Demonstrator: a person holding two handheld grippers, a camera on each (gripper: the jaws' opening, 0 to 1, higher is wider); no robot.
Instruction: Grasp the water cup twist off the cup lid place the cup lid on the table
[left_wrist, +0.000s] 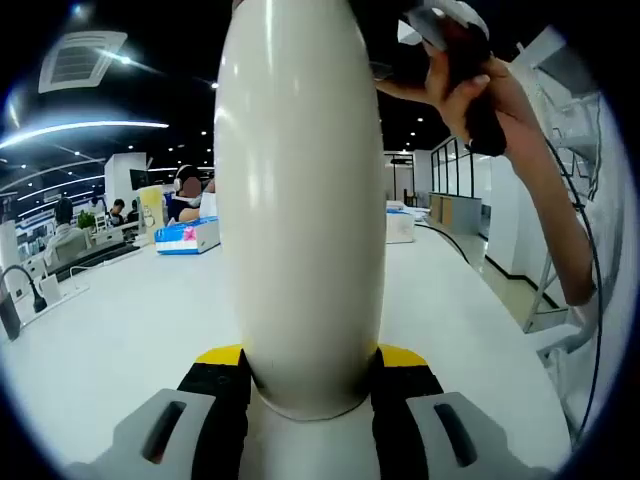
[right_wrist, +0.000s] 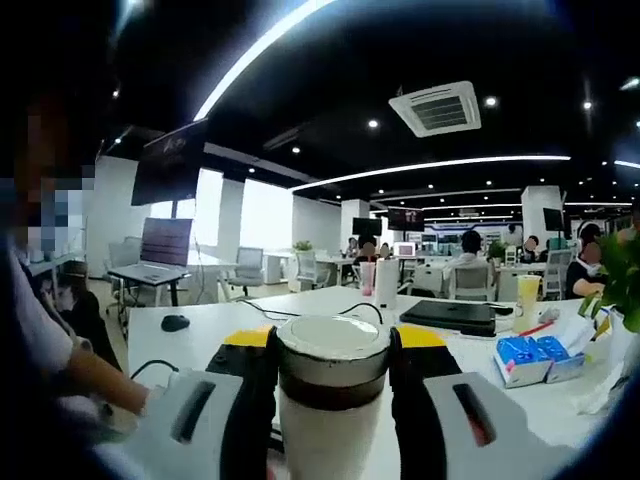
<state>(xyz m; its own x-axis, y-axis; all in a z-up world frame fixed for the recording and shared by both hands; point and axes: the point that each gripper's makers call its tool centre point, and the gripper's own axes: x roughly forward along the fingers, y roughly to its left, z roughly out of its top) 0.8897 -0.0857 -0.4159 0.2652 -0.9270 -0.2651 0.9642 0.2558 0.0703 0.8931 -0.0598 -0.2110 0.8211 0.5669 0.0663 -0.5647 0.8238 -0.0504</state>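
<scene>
Left gripper view: the left claw (left_wrist: 312, 385) is closed on the water cup (left_wrist: 300, 200), its two black-and-yellow jaws pressing against opposite sides of the white body near its lower end. The cup stands roughly upright in this view and rises from the jaws to the top of the picture. It is held above the white table (left_wrist: 110, 340), not resting on it. At upper right, the person's hand (left_wrist: 470, 85) grips a dark handle close to the upper part of the cup; whether it touches the cup cannot be told. Further back on the table lie a blue-and-white box (left_wrist: 188, 237) and a white container (left_wrist: 400, 225).

Right gripper view: the right claw (right_wrist: 332, 365) is closed around the cup lid (right_wrist: 333, 362), one jaw on each side. The lid presents a pale round top above a dark band, and the white cup body continues below it between the jaws. The lid is therefore at the cup's top, held in the claw and clear of the table. Whether it is already loosened from the cup cannot be told. On the table behind lie a black mouse (right_wrist: 175, 322), a closed dark laptop (right_wrist: 448, 316), blue tissue packs (right_wrist: 530, 352) and a tall white bottle (right_wrist: 386, 282).
</scene>
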